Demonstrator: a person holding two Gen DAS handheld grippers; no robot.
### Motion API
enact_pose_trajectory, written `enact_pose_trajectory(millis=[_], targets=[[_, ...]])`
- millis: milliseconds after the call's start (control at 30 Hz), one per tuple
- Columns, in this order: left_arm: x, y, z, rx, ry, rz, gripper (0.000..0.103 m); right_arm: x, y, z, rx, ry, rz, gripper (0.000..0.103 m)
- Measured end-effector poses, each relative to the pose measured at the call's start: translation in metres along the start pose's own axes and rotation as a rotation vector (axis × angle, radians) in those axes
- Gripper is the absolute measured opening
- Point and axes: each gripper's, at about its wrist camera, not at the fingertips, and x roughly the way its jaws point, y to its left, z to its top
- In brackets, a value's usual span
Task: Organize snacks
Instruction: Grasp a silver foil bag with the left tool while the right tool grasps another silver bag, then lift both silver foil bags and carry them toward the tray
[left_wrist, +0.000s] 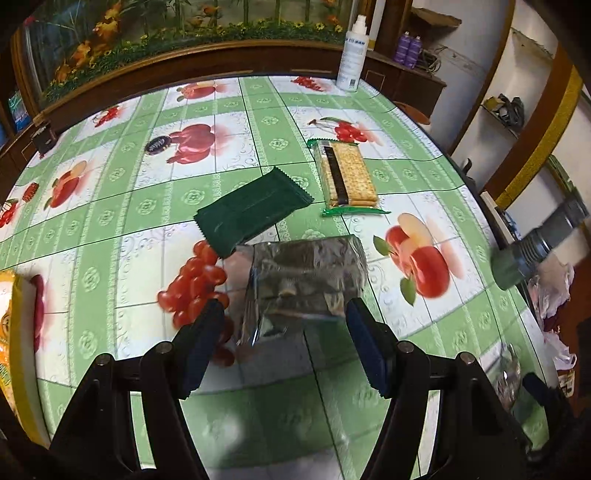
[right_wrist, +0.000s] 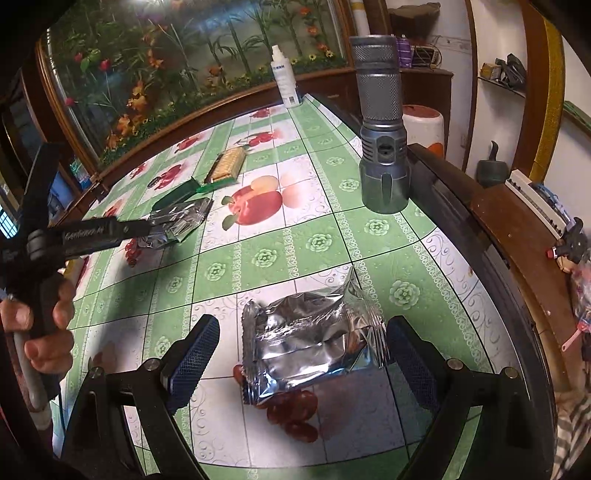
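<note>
Fruit-print tablecloth (right_wrist: 317, 240); silver snack pack (right_wrist: 314, 343) between wide-open right tongs (right_wrist: 301, 360).

My left fingers (left_wrist: 284, 325) tilt downward, spread wide and closed on nothing. My right fingers (right_wrist: 301, 350) do likewise. My left hand (right_wrist: 44, 328) wraps its handle.
</note>
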Motion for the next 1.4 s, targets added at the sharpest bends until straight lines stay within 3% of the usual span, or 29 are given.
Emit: enact_pose_trajectory(millis=[300, 433, 533, 600, 667, 767, 900, 1067, 1133, 1400], targets=[[0.026, -0.015, 0.019, -0.030, 0.016, -0.020, 0.070, 0.019, -0.004, 0.001, -0.019, 0.062, -0.024, 0.094], [0.041, -0.019, 0.022, -0.036, 0.041, -0.011, 0.081, 0.026, 0.006, 0.002, -0.080, 0.078, -0.072, 0.095], [0.044, -0.030, 0.019, 0.022, 0.022, 0.051, 0.083, 0.030, 0.011, 0.000, -0.112, 0.087, -0.105, 0.098], [0.045, -0.035, 0.015, 0.060, 0.006, 0.075, 0.081, 0.030, 0.014, -0.001, -0.126, 0.082, -0.113, 0.098], [0.043, -0.034, 0.012, 0.075, -0.014, 0.076, 0.072, 0.030, 0.015, -0.002, -0.137, 0.074, -0.117, 0.098], [0.038, -0.026, 0.010, 0.068, -0.011, 0.064, 0.063, 0.029, 0.017, -0.003, -0.150, 0.061, -0.112, 0.092], [0.028, -0.014, -0.001, 0.059, -0.006, 0.051, 0.062, 0.024, 0.020, -0.004, -0.156, 0.049, -0.094, 0.065], [0.003, 0.010, -0.023, 0.006, -0.009, 0.007, 0.062, 0.018, 0.026, -0.006, -0.147, 0.040, -0.040, 0.054], [-0.013, 0.021, -0.034, -0.016, -0.022, 0.002, 0.062, 0.010, 0.031, -0.006, -0.141, 0.021, -0.004, 0.045], [-0.072, 0.063, -0.073, -0.080, -0.089, 0.022, 0.062, 0.002, 0.062, -0.014, -0.140, 0.035, 0.165, 0.037]])
